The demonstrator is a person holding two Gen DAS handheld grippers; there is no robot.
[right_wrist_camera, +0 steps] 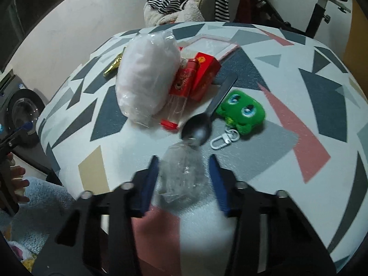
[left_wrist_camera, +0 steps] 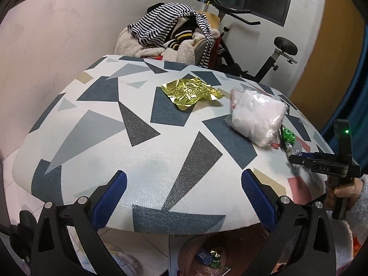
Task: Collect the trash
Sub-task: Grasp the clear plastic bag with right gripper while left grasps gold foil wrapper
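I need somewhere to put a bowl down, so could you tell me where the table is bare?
Bare: the near-left tabletop, between the gold wrapper and the left tongs. Crowded: the right side, around the white bag, spoon and green keychain.

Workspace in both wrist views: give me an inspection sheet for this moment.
Surface: table with a geometric-patterned cover.
Job's things: clear crumpled wrapper between the right gripper's fingers; gold foil wrapper lying flat; bin under the table edge, wrappers inside.
Clutter: white stuffed bag, red boxes, black spoon, green frog keychain.
Grippers: left gripper open, empty; right gripper partly closed around the wrapper, pads not clearly pressing.
Cables: nothing seen.
Surroundings: chair piled with clothes, exercise bike, washing machine.
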